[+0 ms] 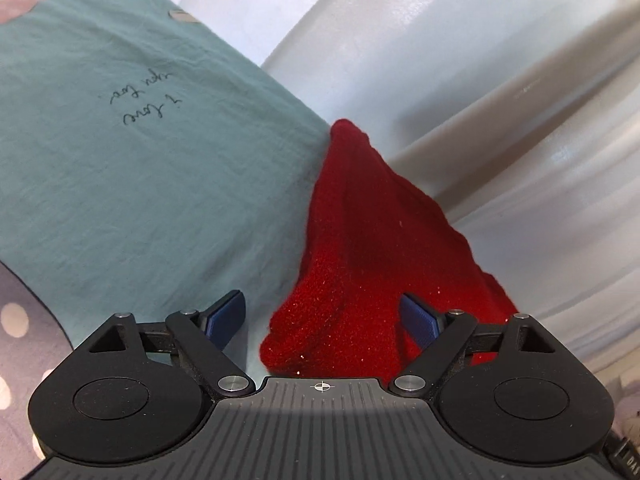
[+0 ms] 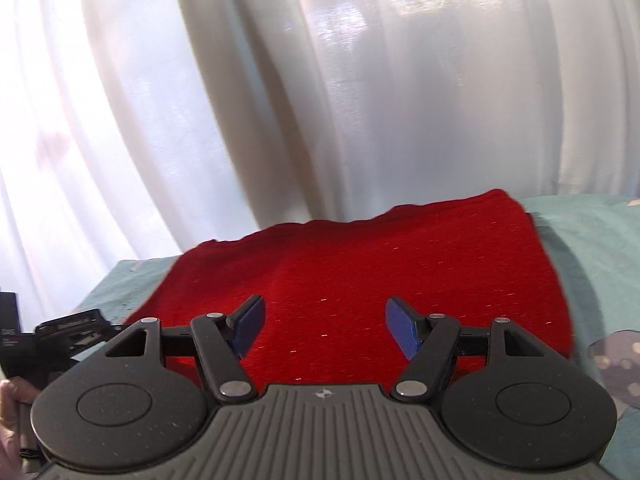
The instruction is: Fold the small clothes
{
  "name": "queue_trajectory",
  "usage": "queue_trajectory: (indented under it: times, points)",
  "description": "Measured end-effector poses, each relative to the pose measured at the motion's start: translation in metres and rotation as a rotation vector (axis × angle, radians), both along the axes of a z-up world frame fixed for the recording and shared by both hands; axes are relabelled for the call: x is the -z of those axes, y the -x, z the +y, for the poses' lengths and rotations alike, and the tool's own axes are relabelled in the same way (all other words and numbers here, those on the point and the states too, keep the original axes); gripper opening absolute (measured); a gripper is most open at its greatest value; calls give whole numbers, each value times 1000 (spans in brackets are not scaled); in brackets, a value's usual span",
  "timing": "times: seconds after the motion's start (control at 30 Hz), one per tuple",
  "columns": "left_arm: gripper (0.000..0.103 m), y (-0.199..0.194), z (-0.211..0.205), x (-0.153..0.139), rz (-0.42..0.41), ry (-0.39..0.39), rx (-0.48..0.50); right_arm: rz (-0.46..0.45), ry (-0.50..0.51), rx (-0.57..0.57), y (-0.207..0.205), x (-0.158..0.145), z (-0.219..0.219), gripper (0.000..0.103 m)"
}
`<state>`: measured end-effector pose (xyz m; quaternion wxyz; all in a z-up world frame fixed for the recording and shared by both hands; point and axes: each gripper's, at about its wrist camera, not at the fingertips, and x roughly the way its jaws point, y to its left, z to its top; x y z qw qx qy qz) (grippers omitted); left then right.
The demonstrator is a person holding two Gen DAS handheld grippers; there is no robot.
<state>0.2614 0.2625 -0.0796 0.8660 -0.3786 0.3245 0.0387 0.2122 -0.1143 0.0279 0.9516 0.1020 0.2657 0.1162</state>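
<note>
A red knitted garment [image 2: 360,276] lies flat on a teal sheet [image 2: 592,248]. In the left wrist view the garment [image 1: 384,248] runs away from me along the sheet's edge. My left gripper [image 1: 324,320] is open, its right blue pad [image 1: 420,318] over the garment's near end and its left pad over the sheet. My right gripper [image 2: 324,328] is open and empty, just above the near part of the garment. The other gripper [image 2: 52,344] shows at the left edge of the right wrist view.
The teal sheet [image 1: 140,160] carries handwritten script and grey dotted patches [image 1: 16,340]. White curtains [image 2: 280,80] hang close behind the surface's far edge. A grey dotted patch [image 2: 616,360] lies right of the garment.
</note>
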Motion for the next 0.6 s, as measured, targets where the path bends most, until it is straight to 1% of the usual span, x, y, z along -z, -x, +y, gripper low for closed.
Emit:
queue_trajectory:
  times: [0.03, 0.07, 0.1, 0.13, 0.17, 0.2, 0.23, 0.3, 0.37, 0.4, 0.43, 0.47, 0.5, 0.57, 0.6]
  points:
    - [81, -3, 5, 2, 1, 39, 10, 16, -6, -25, 0, 0, 8, 56]
    - [77, -5, 9, 4, 7, 78, 20, 34, 4, -52, 0, 1, 16, 52]
    - [69, -6, 12, 6, 9, 126, 30, 46, 24, -69, 0, 2, 23, 45]
    - [69, -8, 14, 9, 9, 162, 39, 55, 50, -75, 1, 4, 30, 40]
    - [68, -8, 16, 11, 11, 177, 39, 67, 76, -83, 0, 6, 35, 38]
    - [65, -9, 18, 12, 12, 186, 41, 76, 95, -90, 0, 7, 39, 35]
    - [62, -8, 19, 12, 7, 202, 49, 80, 114, -90, -2, 9, 42, 34]
    - [62, -6, 24, 16, -7, 255, 56, 79, 156, -77, -5, 12, 47, 34]
    - [62, -8, 27, 19, 18, 264, 69, 54, 193, -72, -6, 12, 50, 34]
    - [64, -10, 28, 20, 25, 266, 78, 38, 214, -74, -7, 11, 52, 34]
    - [70, -12, 28, 21, 23, 279, 91, 19, 230, -79, -8, 10, 54, 34]
    - [73, -14, 28, 21, 19, 301, 101, 5, 237, -83, -9, 9, 56, 34]
    - [79, -16, 29, 22, 18, 324, 110, -4, 237, -86, -11, 8, 58, 34]
    - [80, -23, 27, 22, 18, 340, 126, -18, 205, -82, -14, 7, 59, 34]
    - [80, -28, 27, 22, 18, 344, 135, -18, 166, -90, -17, 7, 59, 34]
